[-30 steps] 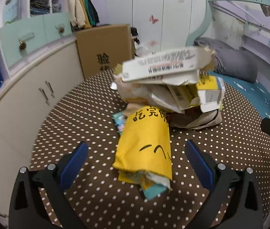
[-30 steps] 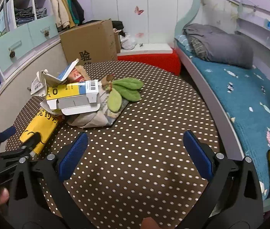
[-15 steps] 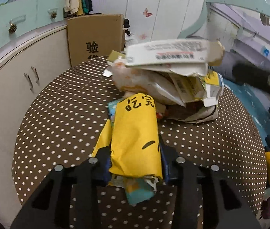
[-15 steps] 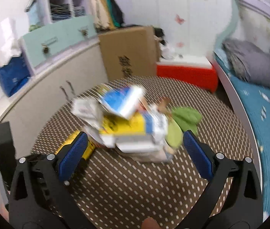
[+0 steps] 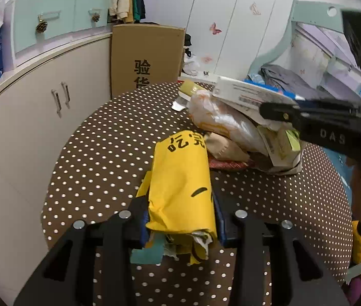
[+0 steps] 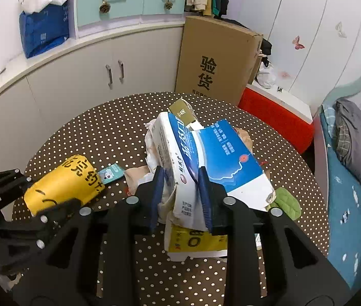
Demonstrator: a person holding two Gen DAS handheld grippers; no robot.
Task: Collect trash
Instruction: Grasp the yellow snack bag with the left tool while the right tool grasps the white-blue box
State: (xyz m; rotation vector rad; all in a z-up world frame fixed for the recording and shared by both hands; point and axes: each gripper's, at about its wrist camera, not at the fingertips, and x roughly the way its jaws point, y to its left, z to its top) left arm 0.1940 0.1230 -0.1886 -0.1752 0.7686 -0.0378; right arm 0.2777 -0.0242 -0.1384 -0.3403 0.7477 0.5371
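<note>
Left gripper, held low and level over the dotted round table, is clamped on the near end of the yellow paper bag, which lies on the tabletop. Right gripper, angled down from above, is clamped on the blue-and-white carton atop the trash pile just beyond the bag.

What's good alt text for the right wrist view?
The right gripper is shut on a blue-and-white carton atop a trash pile on a brown polka-dot table. At left, the left gripper clamps a yellow paper bag.
</note>
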